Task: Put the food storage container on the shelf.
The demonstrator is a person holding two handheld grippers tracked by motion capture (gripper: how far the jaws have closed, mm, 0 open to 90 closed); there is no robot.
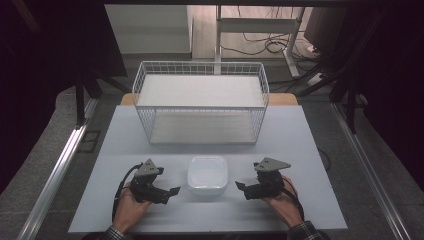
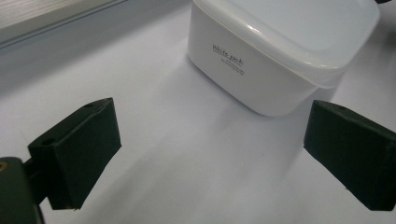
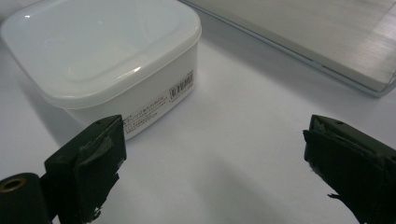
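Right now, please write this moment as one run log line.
left gripper: open, empty | right gripper: open, empty | white lidded container: between them, untouched | wire basket: behind

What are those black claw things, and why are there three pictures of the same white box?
The claws are grippers, tools with two black jaws, and a person holds one in each hand. One camera looks down from above: it shows the left gripper and the right gripper on either side of a white lidded box on the table. Behind the box stands a white wire basket. The other two pictures come from small cameras riding on each gripper, looking along its jaws. Both grippers are open and hold nothing.
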